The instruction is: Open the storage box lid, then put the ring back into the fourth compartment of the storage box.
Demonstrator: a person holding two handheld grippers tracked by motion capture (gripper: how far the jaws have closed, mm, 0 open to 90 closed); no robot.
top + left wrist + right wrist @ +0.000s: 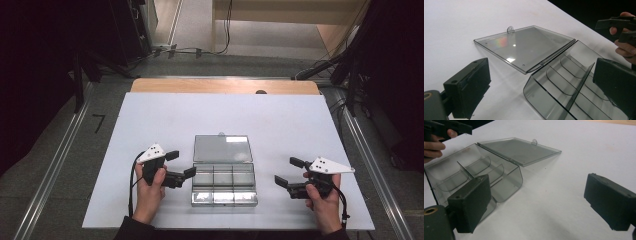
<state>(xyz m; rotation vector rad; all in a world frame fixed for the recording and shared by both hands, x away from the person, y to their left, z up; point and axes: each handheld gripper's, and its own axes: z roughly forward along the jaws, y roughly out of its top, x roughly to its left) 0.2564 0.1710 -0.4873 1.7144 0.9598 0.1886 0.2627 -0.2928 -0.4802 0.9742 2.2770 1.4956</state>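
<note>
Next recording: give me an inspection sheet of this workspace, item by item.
Surface: white board lying on a wooden table.
Job's things: clear compartment box, hinged lid open and lying flat behind it; compartments look empty.
Clutter: nothing seen.
Grippers: left tongs open beside the box's left side, nothing between the jaws; right tongs open, apart from the box's right side, nothing held.
Cables: one trails from each gripper; more on the floor beyond the table.
Surroundings: grey floor, metal rails either side, dark stands.
</note>
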